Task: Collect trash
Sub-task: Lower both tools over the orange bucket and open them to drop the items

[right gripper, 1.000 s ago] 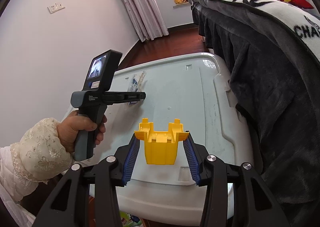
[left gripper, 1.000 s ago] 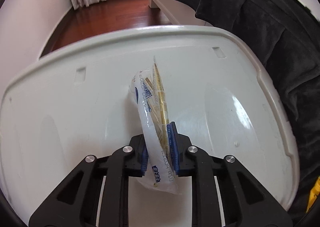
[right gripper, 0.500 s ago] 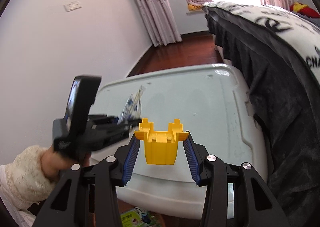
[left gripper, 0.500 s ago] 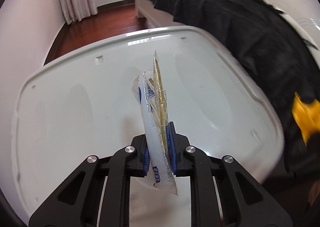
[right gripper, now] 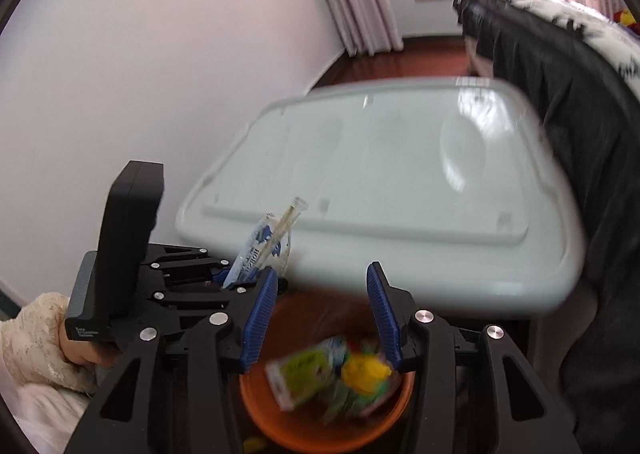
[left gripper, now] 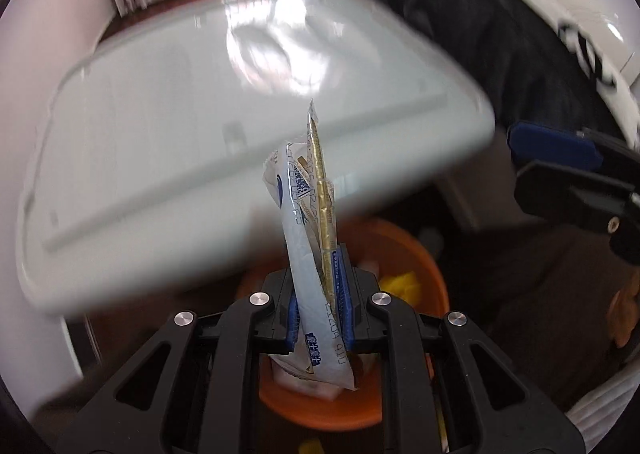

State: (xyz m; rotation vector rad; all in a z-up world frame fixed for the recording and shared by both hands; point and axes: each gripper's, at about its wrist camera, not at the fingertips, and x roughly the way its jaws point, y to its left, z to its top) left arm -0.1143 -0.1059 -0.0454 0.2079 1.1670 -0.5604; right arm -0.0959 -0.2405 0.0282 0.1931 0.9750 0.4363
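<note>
The left gripper [left gripper: 320, 306] is sitting at the bottom centre of the left wrist view, its two blue pads clenched on one white wrapper [left gripper: 308, 254] with blue print. The wrapper is standing nearly upright between the pads, with one gold strip running along its right edge and poking out past the top. Directly behind and below the gripper, one orange bin [left gripper: 434, 286] is showing its rim at the lower centre of the frame, with a yellow scrap and pale pieces lying inside. One white plastic lid [left gripper: 160, 134] is filling the upper left and middle of that view, blurred. At the right edge, a blue pad of the other gripper is showing.

In the right wrist view, the right gripper [right gripper: 322, 320] is occupying the bottom centre with its jaws spread wide apart, released and gripping nothing. The orange bin [right gripper: 256, 406] is lying between and below its two fingers. Inside it, one yellow piece [right gripper: 366, 370] is resting beside one green-and-white packet [right gripper: 300, 374]; other scraps there are too blurred to count. At the lower left, the left gripper [right gripper: 224, 278] is holding the wrapper [right gripper: 264, 246] just beside the bin's left rim. One dark blanket [right gripper: 560, 94] is draping down the right side.
</note>
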